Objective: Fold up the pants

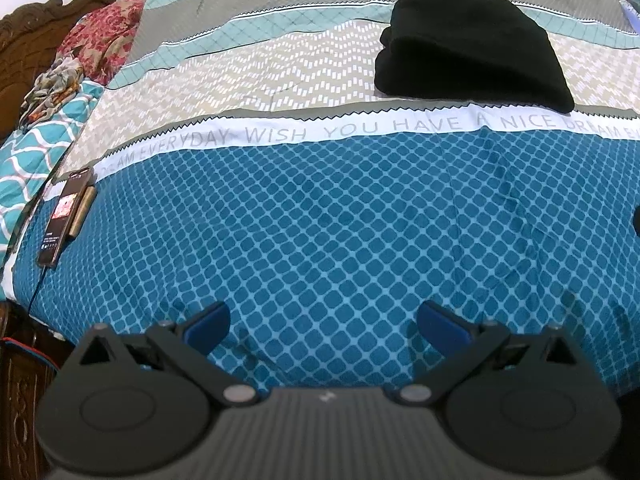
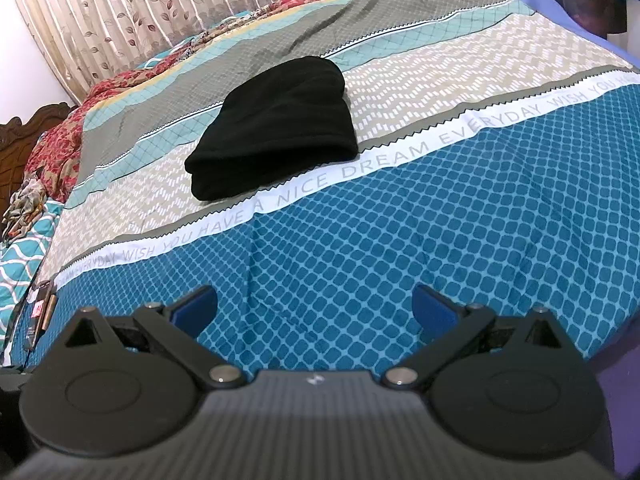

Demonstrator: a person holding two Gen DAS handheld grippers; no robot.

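Observation:
The black pants (image 1: 468, 48) lie folded into a compact stack on the beige zigzag band of the bedspread, far ahead and to the right in the left wrist view. In the right wrist view the pants (image 2: 276, 128) lie ahead, left of centre. My left gripper (image 1: 324, 326) is open and empty, low over the blue diamond-patterned part of the bedspread (image 1: 320, 220). My right gripper (image 2: 314, 310) is open and empty too, over the same blue band near the bed's front edge. Both are well short of the pants.
A phone (image 1: 66, 216) with a cable lies at the bed's left edge, also seen in the right wrist view (image 2: 38, 312). Crumpled red floral bedding (image 1: 104, 36) and a carved wooden headboard (image 1: 36, 20) are at far left. Curtains (image 2: 140, 8) hang behind the bed.

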